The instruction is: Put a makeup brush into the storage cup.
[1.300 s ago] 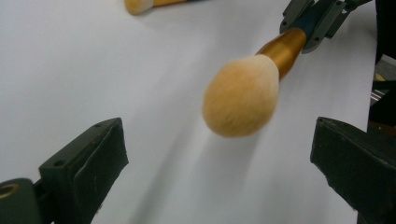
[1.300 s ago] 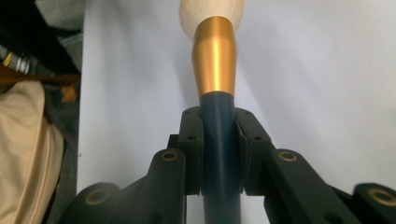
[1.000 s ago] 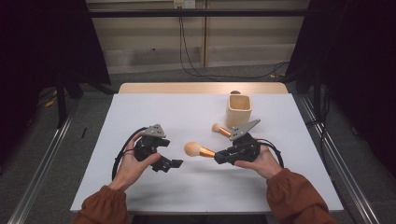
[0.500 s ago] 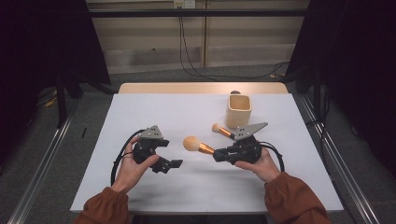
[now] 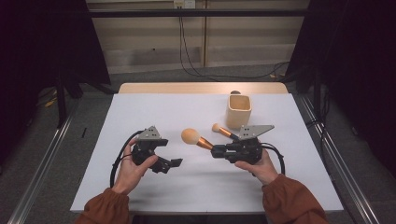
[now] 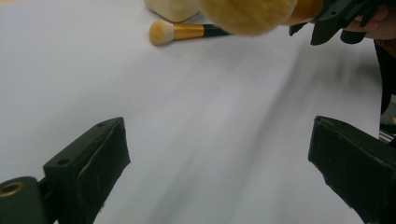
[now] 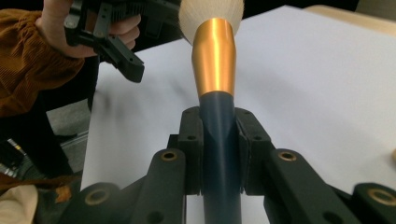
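I have the big brush point(image 5: 194, 138) gripped by its dark handle in my right tongs point(image 5: 215, 152), head pointing left and lifted off the table point(image 5: 154, 109). The work in hand looks like getting the brushes into the cup point(image 5: 239, 110), which stands upright at the far right, well apart from the brush head. To do it well I judge I should swing the brush round, tip it so the handle end goes down first, and line it over the cup's mouth before letting go; the grip sits near the ferrule, so the long handle behind may wag.

The right jaws are closed tight on the handle, pads on both sides. My left tongs point(image 5: 174, 163) are wide open, holding nothing, hovering low over bare table. The small brush point(image 5: 222, 130) lies flat near the cup, untouched.
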`<action>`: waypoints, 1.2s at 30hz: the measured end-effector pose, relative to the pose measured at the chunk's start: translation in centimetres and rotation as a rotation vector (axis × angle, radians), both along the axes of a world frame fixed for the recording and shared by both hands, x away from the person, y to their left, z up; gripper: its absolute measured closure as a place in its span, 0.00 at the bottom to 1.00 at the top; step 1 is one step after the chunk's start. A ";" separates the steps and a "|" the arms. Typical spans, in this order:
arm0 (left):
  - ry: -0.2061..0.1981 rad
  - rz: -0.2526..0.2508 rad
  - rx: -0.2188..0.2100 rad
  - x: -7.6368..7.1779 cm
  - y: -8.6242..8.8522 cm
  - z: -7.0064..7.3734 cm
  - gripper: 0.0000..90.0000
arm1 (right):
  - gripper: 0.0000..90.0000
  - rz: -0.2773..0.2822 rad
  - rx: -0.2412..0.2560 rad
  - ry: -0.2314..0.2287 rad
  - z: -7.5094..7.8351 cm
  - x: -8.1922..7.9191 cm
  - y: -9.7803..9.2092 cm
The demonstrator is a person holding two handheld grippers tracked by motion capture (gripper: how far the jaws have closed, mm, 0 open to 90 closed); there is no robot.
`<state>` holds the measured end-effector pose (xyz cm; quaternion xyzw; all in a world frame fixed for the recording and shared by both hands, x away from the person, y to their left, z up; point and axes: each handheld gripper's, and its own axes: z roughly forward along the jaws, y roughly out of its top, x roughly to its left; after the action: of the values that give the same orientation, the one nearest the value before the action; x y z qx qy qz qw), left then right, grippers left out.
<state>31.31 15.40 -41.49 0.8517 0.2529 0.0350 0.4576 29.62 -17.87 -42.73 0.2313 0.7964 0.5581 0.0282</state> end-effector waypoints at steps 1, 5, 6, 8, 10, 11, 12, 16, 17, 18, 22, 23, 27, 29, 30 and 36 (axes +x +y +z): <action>-0.002 0.001 -0.006 -0.1 0.0 0.1 0.06 | 0.84 -0.005 0.019 -0.014 0.1 -0.1 -0.1; -0.026 0.008 -0.022 -0.3 -0.2 0.1 0.06 | 0.84 -0.007 0.045 -0.036 0.0 -0.2 -0.1; -0.030 0.004 -0.024 -0.3 -0.2 0.2 0.06 | 0.84 -0.007 0.050 -0.041 0.1 -0.2 -0.1; -0.076 0.023 -0.058 -0.5 -0.3 0.2 0.06 | 0.84 -0.009 0.071 -0.060 0.1 -0.3 0.0; -0.076 0.012 -0.077 -0.5 -0.3 0.3 0.06 | 0.84 -0.012 0.077 -0.065 0.1 -0.4 0.0; -0.075 0.016 -0.088 -0.5 -0.3 0.3 0.06 | 0.84 -0.005 0.085 -0.073 0.2 -0.4 0.0; -0.086 0.017 -0.088 -0.6 -0.3 0.3 0.06 | 0.84 -0.005 0.093 -0.081 0.2 -0.4 0.0; -0.103 0.014 -0.106 -0.7 -0.4 0.3 0.06 | 0.84 -0.005 0.137 -0.104 0.4 -0.6 0.0; -0.106 0.014 -0.110 -0.7 -0.5 0.3 0.06 | 0.84 -0.005 0.142 -0.103 0.5 -0.6 0.0; -0.104 0.014 -0.121 -0.7 -0.6 0.2 0.06 | 0.84 -0.008 0.144 -0.106 0.5 -0.6 0.0; -0.084 0.000 -0.144 -0.6 -0.8 0.1 0.06 | 0.84 -0.010 0.151 -0.105 0.4 -0.5 0.1; -0.082 0.001 -0.156 -0.6 -0.8 0.0 0.07 | 0.84 -0.010 0.148 -0.106 0.3 -0.5 0.1; -0.079 -0.004 -0.204 -0.6 -1.1 0.0 0.07 | 0.84 -0.004 0.146 -0.101 0.2 -0.5 0.1; -0.082 -0.003 -0.231 -0.6 -1.4 0.0 0.08 | 0.84 -0.004 0.144 -0.102 0.2 -0.5 0.1; -0.088 -0.001 -0.248 -0.6 -1.5 -0.1 0.08 | 0.84 -0.002 0.145 -0.101 0.2 -0.5 0.1; -0.091 -0.023 -0.281 -0.6 -2.3 -0.2 0.08 | 0.84 -0.001 0.156 -0.102 0.2 -0.5 0.1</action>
<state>30.70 13.13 -41.68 0.7797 0.2243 0.0326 0.5836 29.15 -17.78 -42.49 0.2046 0.7479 0.6295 0.0511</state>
